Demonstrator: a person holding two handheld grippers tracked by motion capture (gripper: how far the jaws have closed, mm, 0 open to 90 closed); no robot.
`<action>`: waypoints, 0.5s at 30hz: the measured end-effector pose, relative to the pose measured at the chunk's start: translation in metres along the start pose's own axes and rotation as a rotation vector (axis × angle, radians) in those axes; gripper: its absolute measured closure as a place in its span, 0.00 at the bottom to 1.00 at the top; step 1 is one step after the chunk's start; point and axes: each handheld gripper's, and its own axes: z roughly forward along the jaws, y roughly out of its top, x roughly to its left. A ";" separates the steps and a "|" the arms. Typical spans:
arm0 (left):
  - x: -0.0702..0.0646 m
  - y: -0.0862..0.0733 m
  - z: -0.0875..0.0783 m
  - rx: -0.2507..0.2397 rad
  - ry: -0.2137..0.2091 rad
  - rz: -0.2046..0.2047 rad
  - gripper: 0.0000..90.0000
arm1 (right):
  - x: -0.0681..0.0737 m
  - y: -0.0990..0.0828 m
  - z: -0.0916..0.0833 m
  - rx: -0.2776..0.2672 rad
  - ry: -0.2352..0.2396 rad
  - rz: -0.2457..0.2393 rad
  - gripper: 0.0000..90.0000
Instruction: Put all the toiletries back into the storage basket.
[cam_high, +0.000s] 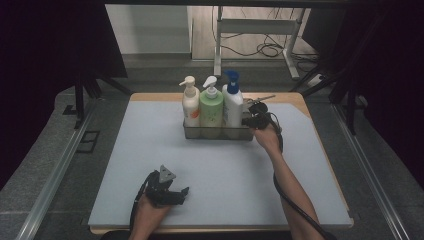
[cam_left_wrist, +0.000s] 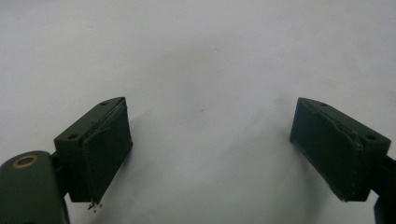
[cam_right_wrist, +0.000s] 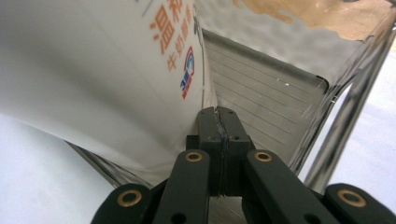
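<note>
Right gripper view shows my right gripper (cam_right_wrist: 219, 116) clenched on the tray (cam_right_wrist: 280, 88) wall; left gripper (cam_left_wrist: 210, 149) released. Next, drag steadily.

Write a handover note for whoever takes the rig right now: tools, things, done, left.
Right tool: jaws shut at the right end of the metal caddy; in the right gripper view they look pinched on its end wall, not certain.
Left tool: open, idle, low over the grey mat near the front edge.
Things: cream bottle, green bottle and white bottle with blue pump stand upright in the caddy, mid-table toward the back.
Done: all three bottles loaded.
Left: probably moving or turning the caddy; check the grip first.
</note>
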 end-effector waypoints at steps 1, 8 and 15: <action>0.000 0.000 0.000 0.003 0.001 0.003 0.13 | 0.001 0.000 0.000 0.001 -0.001 0.001 0.99; 0.000 0.000 0.000 0.003 0.001 0.003 0.13 | 0.002 0.001 0.001 0.004 -0.004 -0.001 0.99; 0.000 0.000 0.000 0.003 0.001 0.003 0.13 | 0.006 0.001 0.001 0.009 -0.003 -0.008 0.99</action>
